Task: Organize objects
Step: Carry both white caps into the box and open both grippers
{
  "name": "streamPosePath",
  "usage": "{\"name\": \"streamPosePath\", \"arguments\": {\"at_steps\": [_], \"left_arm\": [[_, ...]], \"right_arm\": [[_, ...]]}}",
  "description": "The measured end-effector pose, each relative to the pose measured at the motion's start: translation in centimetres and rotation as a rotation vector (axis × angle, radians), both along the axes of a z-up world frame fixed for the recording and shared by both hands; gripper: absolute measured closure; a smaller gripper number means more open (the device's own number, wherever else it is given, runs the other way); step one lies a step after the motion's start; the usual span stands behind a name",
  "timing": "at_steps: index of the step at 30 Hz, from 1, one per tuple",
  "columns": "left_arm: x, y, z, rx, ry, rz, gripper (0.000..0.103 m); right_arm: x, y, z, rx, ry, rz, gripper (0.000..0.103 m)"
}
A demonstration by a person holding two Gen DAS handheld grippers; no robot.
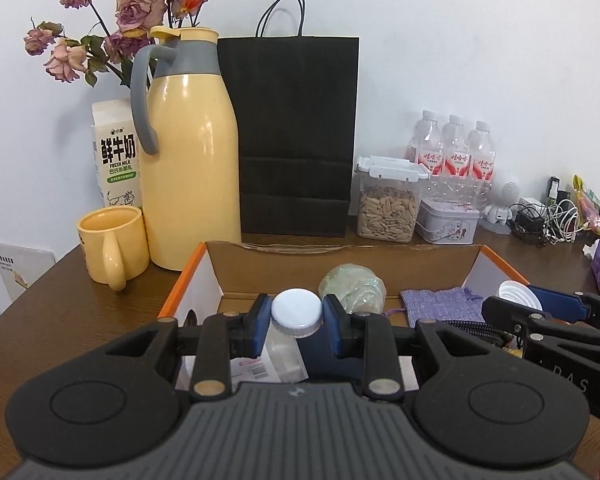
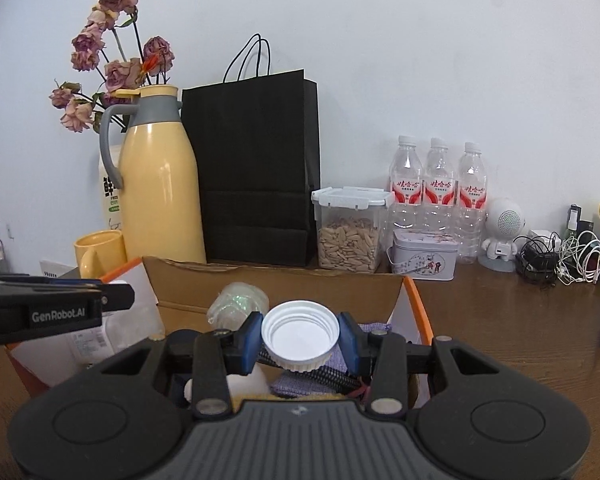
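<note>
My left gripper (image 1: 296, 320) is shut on the white-capped top of a small clear bottle (image 1: 296, 314) and holds it over the open cardboard box (image 1: 340, 258). My right gripper (image 2: 300, 338) is shut on a white screw cap (image 2: 300, 334), its open threaded side facing the camera, also above the box (image 2: 276, 284). The right gripper shows at the right edge of the left wrist view with the cap (image 1: 514, 294). The left gripper's side shows at the left of the right wrist view. Inside the box lie a purple cloth pouch (image 1: 440, 306) and a clear wrapped bundle (image 1: 352, 282).
Behind the box stand a yellow thermos jug (image 1: 188, 160), yellow mug (image 1: 112, 246), milk carton (image 1: 116, 156), dried roses (image 1: 120, 20), black paper bag (image 1: 296, 136), seed container (image 1: 386, 204), tin (image 1: 448, 220), three water bottles (image 1: 456, 152), white speaker (image 2: 500, 232) and tangled cables (image 2: 560, 256).
</note>
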State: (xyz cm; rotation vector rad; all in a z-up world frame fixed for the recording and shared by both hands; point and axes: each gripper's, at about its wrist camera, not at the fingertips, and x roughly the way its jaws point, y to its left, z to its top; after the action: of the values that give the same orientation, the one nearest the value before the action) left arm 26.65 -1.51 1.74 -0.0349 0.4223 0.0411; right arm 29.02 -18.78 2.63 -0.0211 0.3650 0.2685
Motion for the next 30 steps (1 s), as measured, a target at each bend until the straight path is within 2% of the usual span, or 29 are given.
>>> {"name": "streamPosePath", "arguments": {"at_steps": [1,2,3,4,5,6,25,30], "left_arm": [[-0.2,0.1,0.0,0.004,-0.005,0.004,0.066],[-0.2,0.1,0.1,0.009,-0.009,0.016,0.043],[-0.4,0.3,0.1,0.014,-0.022,0.035,0.011],[-0.7,0.4,0.2,0.016,-0.044,0.051,0.0],[-1.1,0.5,0.2,0.017,-0.073,0.067,0.0],[-1.3,0.7,0.3,0.016,-0.081,0.075,0.0],[-2.3,0.7,0.4,0.002,-0.083,0.056,0.0],[-3.2,0.5,0.3,0.005,-0.092,0.032,0.0]], "right_arm": [[-0.1,0.0,-0.1,-0.002,0.001,-0.002,0.061],[-0.1,0.0,0.0,-0.007,0.005,-0.001,0.048],[-0.2,0.0,-0.1,-0.009,0.009,-0.002,0.025],[-0.4,-0.1,-0.1,-0.009,0.006,-0.005,0.013],[-0.6,-0.1,-0.1,-0.011,-0.002,-0.007,0.002],[-0.8,-0.2,0.0,-0.013,-0.013,-0.008,0.0],[-2.2,-0.7,0.4,-0.007,-0.044,-0.023,0.0],[-3.2,-1.0,0.7,-0.009,-0.077,-0.035,0.0]]}}
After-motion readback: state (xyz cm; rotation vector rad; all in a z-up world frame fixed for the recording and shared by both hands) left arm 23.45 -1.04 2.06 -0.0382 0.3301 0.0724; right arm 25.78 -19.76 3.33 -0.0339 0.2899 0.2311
